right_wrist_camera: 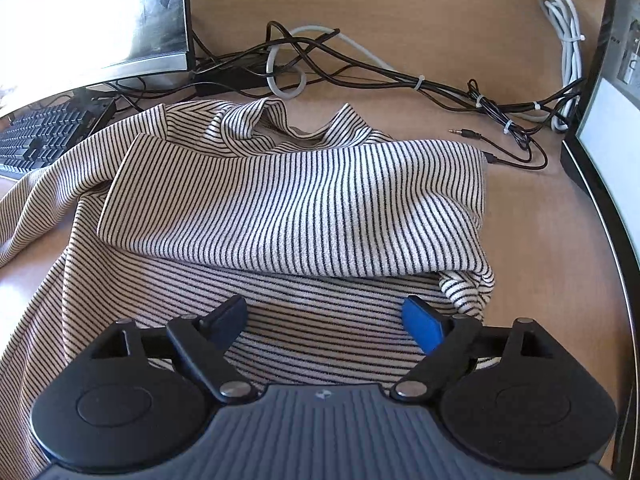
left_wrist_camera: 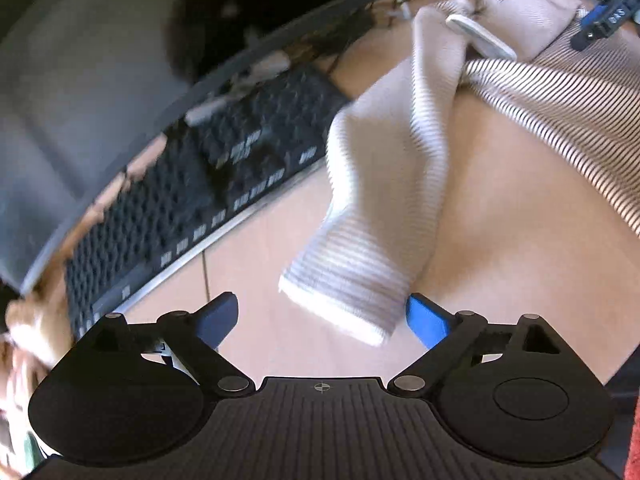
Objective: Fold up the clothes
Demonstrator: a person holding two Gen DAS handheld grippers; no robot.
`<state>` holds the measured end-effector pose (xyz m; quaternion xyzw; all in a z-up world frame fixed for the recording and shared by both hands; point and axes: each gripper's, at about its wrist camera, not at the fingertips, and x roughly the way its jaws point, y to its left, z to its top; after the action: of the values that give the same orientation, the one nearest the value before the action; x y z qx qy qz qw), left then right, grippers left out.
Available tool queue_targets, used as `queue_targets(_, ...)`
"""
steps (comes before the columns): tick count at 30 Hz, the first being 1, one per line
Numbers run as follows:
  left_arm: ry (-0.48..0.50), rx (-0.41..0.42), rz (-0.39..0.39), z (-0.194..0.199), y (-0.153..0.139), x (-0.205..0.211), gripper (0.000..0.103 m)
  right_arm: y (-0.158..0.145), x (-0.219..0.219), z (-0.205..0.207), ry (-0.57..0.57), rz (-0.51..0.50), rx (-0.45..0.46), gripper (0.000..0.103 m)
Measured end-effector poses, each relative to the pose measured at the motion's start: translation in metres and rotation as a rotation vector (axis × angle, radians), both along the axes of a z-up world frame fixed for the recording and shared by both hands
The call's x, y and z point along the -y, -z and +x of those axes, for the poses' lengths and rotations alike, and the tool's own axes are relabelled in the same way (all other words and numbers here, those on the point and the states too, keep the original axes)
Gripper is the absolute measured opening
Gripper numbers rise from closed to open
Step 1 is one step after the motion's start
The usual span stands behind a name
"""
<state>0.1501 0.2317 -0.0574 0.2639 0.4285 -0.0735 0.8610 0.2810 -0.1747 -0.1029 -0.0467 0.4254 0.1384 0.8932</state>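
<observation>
A beige shirt with thin dark stripes (right_wrist_camera: 288,200) lies on the wooden desk (right_wrist_camera: 540,240), one sleeve folded across its chest, collar toward the cables. My right gripper (right_wrist_camera: 324,312) hovers open over the lower body of the shirt with nothing pinched. In the left wrist view the other sleeve (left_wrist_camera: 384,184) stretches out from the shirt over the desk (left_wrist_camera: 256,280). Its ribbed cuff (left_wrist_camera: 344,304) lies between the spread fingers of my left gripper (left_wrist_camera: 322,304), close to the right blue pad (left_wrist_camera: 424,320), which does not press on it. The picture is motion-blurred.
A black keyboard (left_wrist_camera: 180,208) (right_wrist_camera: 36,136) lies beside the outstretched sleeve. A monitor (right_wrist_camera: 92,20) stands behind it, and a second screen (right_wrist_camera: 608,128) edges the right side. Tangled cables (right_wrist_camera: 320,64) and an audio plug (right_wrist_camera: 460,132) lie behind the collar.
</observation>
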Motion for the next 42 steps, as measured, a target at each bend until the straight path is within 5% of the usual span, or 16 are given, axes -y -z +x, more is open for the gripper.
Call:
queue_targets(5, -0.211, -0.161, -0.498, 0.016, -0.004, -0.028, 0.082, 0.003, -0.007, 0.002, -0.007, -0.002, 0.000, 0.100)
queue_targets(7, -0.258, -0.155, -0.603, 0.022, -0.007, -0.028, 0.064, 0.004, -0.009, 0.003, -0.006, -0.006, -0.003, 0.101)
queue_targets(9, -0.284, -0.126, -0.728, 0.027, -0.014, -0.027, 0.059, 0.003, -0.009, 0.003, -0.008, -0.006, -0.005, 0.102)
queue_targets(13, -0.359, 0.103, -1.029, 0.040, -0.055, -0.049, 0.060, 0.003, -0.009, 0.003, -0.012, -0.007, -0.007, 0.102)
queue_targets(16, -0.557, 0.402, -1.117, 0.047, -0.091, -0.092, 0.072, 0.003, -0.009, 0.002, -0.011, -0.007, -0.001, 0.102)
queue_targets(21, -0.808, 0.631, -0.931, 0.047, -0.121, -0.128, 0.082, 0.003, -0.008, -0.002, 0.000, -0.001, 0.018, 0.103)
queue_targets(24, -0.665, 0.512, -0.942, 0.049, -0.116, -0.096, 0.094, 0.003, -0.008, -0.004, 0.015, 0.006, 0.032, 0.103)
queue_targets(31, -0.246, 0.045, -1.014, 0.100, -0.061, 0.056, 0.095, 0.001, -0.010, -0.002, 0.044, 0.008, 0.021, 0.103)
queue_targets(34, -0.183, -0.070, -0.943, 0.122, -0.034, 0.112, 0.095, -0.010, 0.006, -0.003, 0.089, 0.148, -0.032, 0.103)
queue_targets(37, -0.185, -0.128, -0.858, 0.143, -0.014, 0.143, 0.094, -0.012, 0.031, -0.017, 0.139, 0.333, -0.055, 0.103)
queue_targets(42, -0.169, -0.132, -0.754, 0.159, -0.007, 0.173, 0.081, -0.003, 0.028, -0.043, 0.064, 0.255, 0.066, 0.103)
